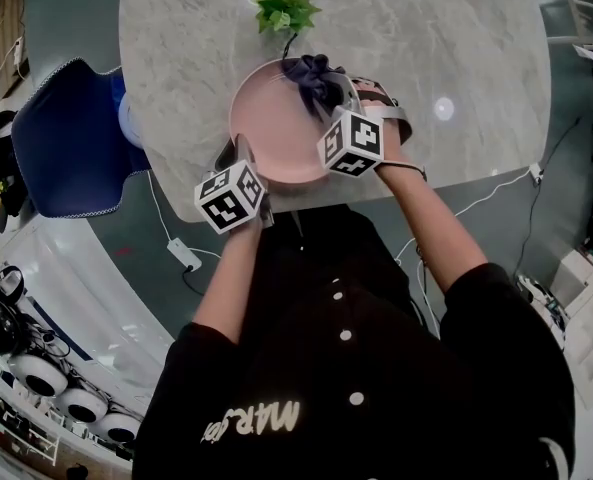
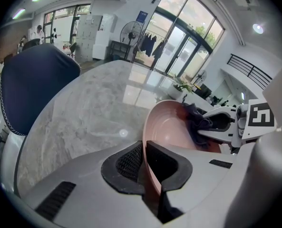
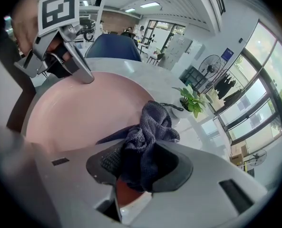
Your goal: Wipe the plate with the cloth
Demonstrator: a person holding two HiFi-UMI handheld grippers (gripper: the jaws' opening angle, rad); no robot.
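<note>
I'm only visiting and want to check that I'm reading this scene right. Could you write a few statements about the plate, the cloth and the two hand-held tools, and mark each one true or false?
1. The left gripper is shut on the rim of the plate. True.
2. The right gripper is empty. False: its fingers hold the dark cloth.
3. The plate is blue. False: it is pink.
4. A small green plant stands on the table beyond the plate. True.

Open office-like hall, tall glass doors, cabinets, standing fan, marble table
</note>
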